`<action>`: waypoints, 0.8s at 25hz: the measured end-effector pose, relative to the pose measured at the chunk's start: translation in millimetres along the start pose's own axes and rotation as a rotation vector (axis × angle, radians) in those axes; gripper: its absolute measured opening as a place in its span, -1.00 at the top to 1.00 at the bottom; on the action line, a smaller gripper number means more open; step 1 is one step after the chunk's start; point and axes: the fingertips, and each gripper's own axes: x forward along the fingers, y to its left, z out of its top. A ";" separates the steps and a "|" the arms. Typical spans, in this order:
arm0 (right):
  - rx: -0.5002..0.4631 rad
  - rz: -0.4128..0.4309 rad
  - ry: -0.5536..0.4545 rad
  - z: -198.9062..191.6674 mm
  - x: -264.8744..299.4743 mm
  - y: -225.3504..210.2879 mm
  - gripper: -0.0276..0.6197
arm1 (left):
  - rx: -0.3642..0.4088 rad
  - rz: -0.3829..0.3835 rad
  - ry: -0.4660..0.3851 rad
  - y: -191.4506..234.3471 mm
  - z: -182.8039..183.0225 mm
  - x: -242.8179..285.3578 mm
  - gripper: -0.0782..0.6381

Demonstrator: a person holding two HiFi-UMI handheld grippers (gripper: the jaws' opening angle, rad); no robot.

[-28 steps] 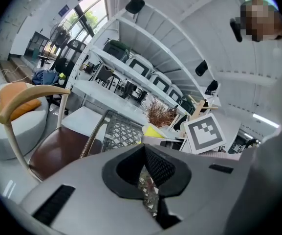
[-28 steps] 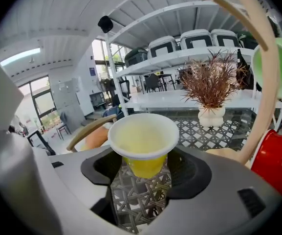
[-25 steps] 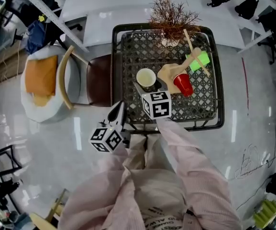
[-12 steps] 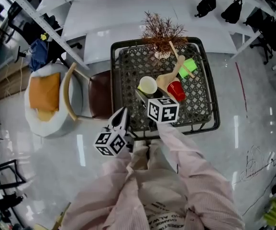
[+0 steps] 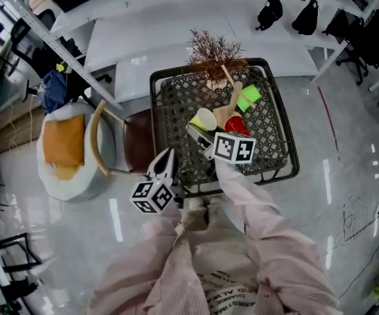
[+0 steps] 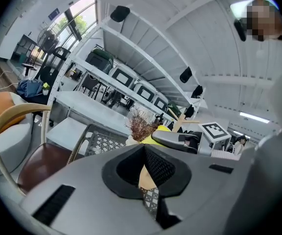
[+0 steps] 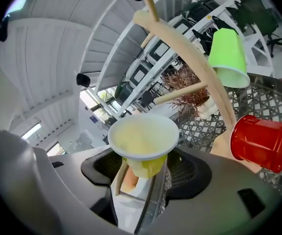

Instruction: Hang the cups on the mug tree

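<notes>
One yellow cup (image 7: 143, 137) in R gripper (image 7: 143, 169), rim near mug tree (image 7: 206, 77).

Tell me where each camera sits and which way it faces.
Head view: on the person's head, looking steeply down at the mesh table; pink sleeves, left claw and right claw show.
Left gripper view: on the left claw, facing roughly level across the table toward shelves; its shut jaws fill the bottom.
Right gripper view: on the right claw, facing the mug tree; its jaws hold the yellow cup.
Shared: head and right gripper views both show mug tree, green cup and red cup.
</notes>
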 end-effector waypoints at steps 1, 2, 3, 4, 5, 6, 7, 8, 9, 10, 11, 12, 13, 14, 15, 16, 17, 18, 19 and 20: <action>0.010 0.004 -0.002 1.8 -0.9 0.3 0.04 | 0.003 -0.003 -0.001 -1.3 1.8 0.9 0.79; 0.022 0.008 -0.004 3.4 -1.8 0.7 0.04 | 0.006 -0.006 -0.001 -2.8 3.5 1.9 0.79; 0.036 0.013 -0.005 4.8 -2.6 0.8 0.04 | 0.010 -0.010 -0.002 -4.3 5.1 3.1 0.79; 0.052 0.019 -0.007 6.1 -3.2 0.9 0.04 | 0.014 -0.014 -0.002 -5.7 6.5 4.4 0.79; 0.068 0.024 -0.009 7.3 -3.7 0.8 0.04 | 0.018 -0.019 -0.002 -7.2 7.6 5.7 0.79; 0.084 0.030 -0.012 8.6 -4.0 0.7 0.04 | 0.022 -0.025 -0.001 -8.6 8.6 7.0 0.79; 0.101 0.037 -0.014 10.0 -4.1 0.6 0.04 | 0.025 -0.030 0.000 -10.1 9.5 8.3 0.79; 0.120 0.044 -0.017 11.3 -4.3 0.3 0.04 | 0.028 -0.035 0.000 -11.5 10.3 9.6 0.79; 0.139 0.051 -0.019 12.7 -4.6 -0.1 0.04 | 0.031 -0.040 0.001 -12.8 11.2 10.7 0.79; 0.159 0.058 -0.021 14.2 -4.9 -0.5 0.04 | 0.035 -0.044 0.002 -14.1 12.1 11.8 0.79; 0.181 0.065 -0.022 15.6 -5.3 -0.9 0.04 | 0.039 -0.048 0.003 -15.5 13.0 12.9 0.79; 0.203 0.072 -0.024 17.2 -5.8 -1.4 0.04 | 0.044 -0.051 0.004 -16.9 14.1 14.1 0.79; 0.225 0.079 -0.026 18.9 -6.3 -1.9 0.04 | 0.048 -0.055 0.004 -18.2 15.1 15.3 0.79; 0.244 0.088 -0.029 20.8 -6.6 -2.2 0.04 | 0.052 -0.058 0.004 -19.3 16.2 16.7 0.79; 0.261 0.097 -0.033 22.8 -6.9 -2.2 0.04 | 0.054 -0.062 0.004 -20.3 17.3 18.1 0.79; 0.279 0.106 -0.038 24.7 -7.1 -2.0 0.04 | 0.056 -0.064 0.004 -21.1 18.4 19.5 0.79; 0.298 0.115 -0.042 26.4 -7.3 -2.1 0.04 | 0.059 -0.067 0.004 -21.8 19.2 21.0 0.79; 0.318 0.124 -0.048 27.8 -7.7 -2.4 0.04 | 0.062 -0.068 0.006 -22.5 19.9 22.3 0.79; 0.336 0.131 -0.053 29.1 -8.1 -3.1 0.04 | 0.064 -0.070 0.006 -23.3 20.5 23.7 0.79; 0.352 0.138 -0.058 30.3 -8.6 -3.8 0.04 | 0.066 -0.073 0.007 -24.2 21.4 25.2 0.79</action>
